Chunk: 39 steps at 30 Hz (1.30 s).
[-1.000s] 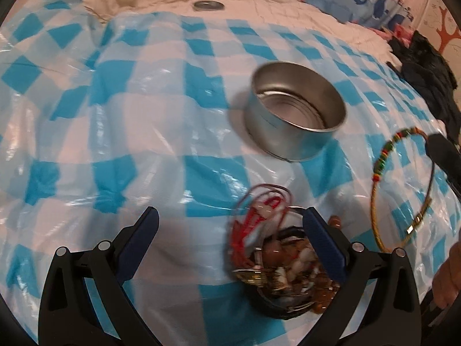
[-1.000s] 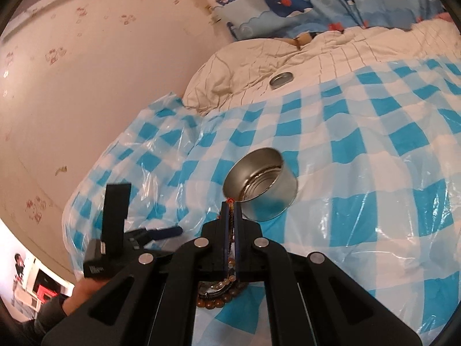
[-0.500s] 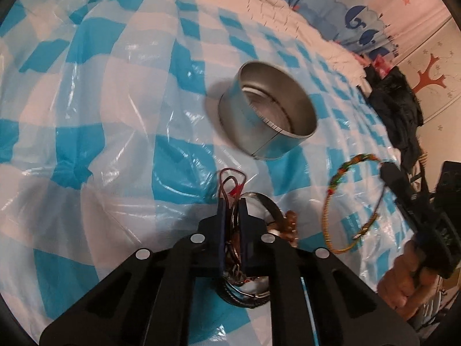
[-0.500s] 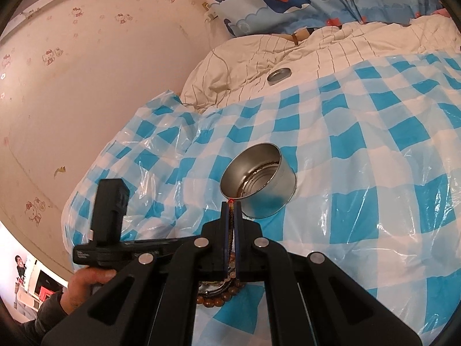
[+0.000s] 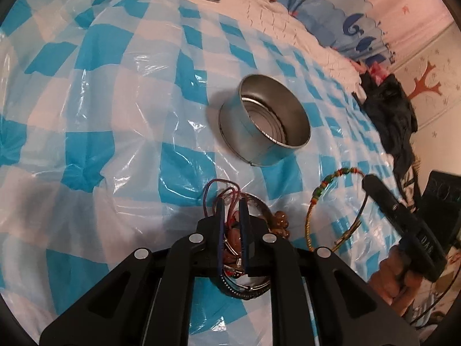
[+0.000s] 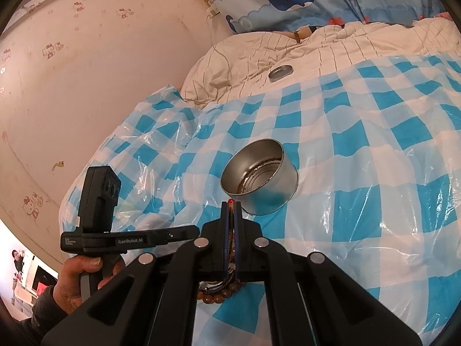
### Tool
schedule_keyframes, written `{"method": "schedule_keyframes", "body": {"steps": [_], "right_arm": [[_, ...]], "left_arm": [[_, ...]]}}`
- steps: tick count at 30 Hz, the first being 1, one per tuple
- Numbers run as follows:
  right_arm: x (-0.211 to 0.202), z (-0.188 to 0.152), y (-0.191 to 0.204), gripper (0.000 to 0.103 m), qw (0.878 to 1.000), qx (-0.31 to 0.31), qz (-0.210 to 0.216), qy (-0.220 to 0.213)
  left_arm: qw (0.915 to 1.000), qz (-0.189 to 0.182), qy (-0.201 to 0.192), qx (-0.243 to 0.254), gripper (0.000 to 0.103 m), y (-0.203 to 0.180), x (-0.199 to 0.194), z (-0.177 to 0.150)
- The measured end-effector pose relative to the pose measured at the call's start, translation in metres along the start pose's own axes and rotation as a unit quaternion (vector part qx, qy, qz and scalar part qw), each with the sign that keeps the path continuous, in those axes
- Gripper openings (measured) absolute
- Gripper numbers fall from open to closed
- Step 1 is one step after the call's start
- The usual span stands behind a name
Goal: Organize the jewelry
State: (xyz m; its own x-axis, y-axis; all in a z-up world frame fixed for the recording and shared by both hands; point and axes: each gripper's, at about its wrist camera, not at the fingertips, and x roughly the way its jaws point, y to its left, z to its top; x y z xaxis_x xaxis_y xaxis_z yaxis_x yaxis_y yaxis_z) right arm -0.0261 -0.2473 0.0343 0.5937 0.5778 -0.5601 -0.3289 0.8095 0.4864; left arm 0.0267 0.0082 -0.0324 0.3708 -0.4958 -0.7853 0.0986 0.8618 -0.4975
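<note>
The left gripper [image 5: 230, 201], low in the frame's centre, pinches red cords [image 5: 227, 194] from the jewelry pile [image 5: 247, 265]. The right gripper [image 6: 230, 206] clamps a beaded bangle [image 5: 322, 186], seen at right in the left view. The tin [image 5: 265, 124] stands open at centre on the checked sheet [image 5: 115, 115].

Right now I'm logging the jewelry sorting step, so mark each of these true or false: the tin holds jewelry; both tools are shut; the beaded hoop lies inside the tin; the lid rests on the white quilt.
1. The tin holds jewelry. False: it looks empty.
2. Both tools are shut. True: the left tool pinches cords from the jewelry pile, and the right tool grips a cord.
3. The beaded hoop lies inside the tin. False: it lies on the checkered sheet, beside the tin.
4. The lid rests on the white quilt. True.
</note>
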Motion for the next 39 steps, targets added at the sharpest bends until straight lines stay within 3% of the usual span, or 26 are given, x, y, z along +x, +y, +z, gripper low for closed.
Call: {"method": "schedule_keyframes", "body": {"steps": [6,8,9,11,12,14,16,26,30,39], "right_arm": [[0.002,-0.001,0.001,0.004,1.0,-0.001,0.001,0.002],[0.003,-0.001,0.001,0.004,1.0,-0.001,0.001,0.004],[0.004,-0.001,0.002,0.004,1.0,-0.002,0.001,0.006],[0.006,-0.002,0.002,0.004,1.0,-0.002,0.002,0.009],[0.006,-0.003,0.002,0.004,1.0,-0.003,0.002,0.01],[0.007,-0.004,0.003,0.004,1.0,-0.004,0.002,0.011],[0.007,-0.003,0.003,0.004,1.0,-0.003,0.002,0.011],[0.006,-0.003,0.003,0.004,1.0,-0.004,0.003,0.006],[0.005,-0.002,0.003,0.004,1.0,-0.002,0.004,0.002],[-0.011,0.016,0.005,0.004,0.998,-0.004,0.01,-0.06]], "left_arm": [[0.9998,0.014,0.004,-0.012,0.013,0.007,0.002,0.002],[0.9995,0.022,0.009,-0.022,0.048,0.009,0.009,0.002],[0.999,0.035,0.007,-0.028,0.055,0.009,0.012,0.002],[0.9985,0.047,0.007,-0.026,0.056,0.009,0.017,0.002],[0.9985,0.046,0.008,-0.026,0.056,0.009,0.02,0.001],[0.999,0.037,0.015,-0.022,0.016,0.007,0.022,0.001],[0.9995,0.023,0.018,-0.012,0.004,0.003,0.023,0.001],[0.9969,-0.063,-0.046,-0.013,0.002,-0.003,-0.023,0.011],[0.9956,-0.073,-0.057,-0.009,0.002,-0.005,-0.035,0.016],[0.9895,-0.113,-0.089,0.02,0.002,-0.036,-0.034,0.047]]}}
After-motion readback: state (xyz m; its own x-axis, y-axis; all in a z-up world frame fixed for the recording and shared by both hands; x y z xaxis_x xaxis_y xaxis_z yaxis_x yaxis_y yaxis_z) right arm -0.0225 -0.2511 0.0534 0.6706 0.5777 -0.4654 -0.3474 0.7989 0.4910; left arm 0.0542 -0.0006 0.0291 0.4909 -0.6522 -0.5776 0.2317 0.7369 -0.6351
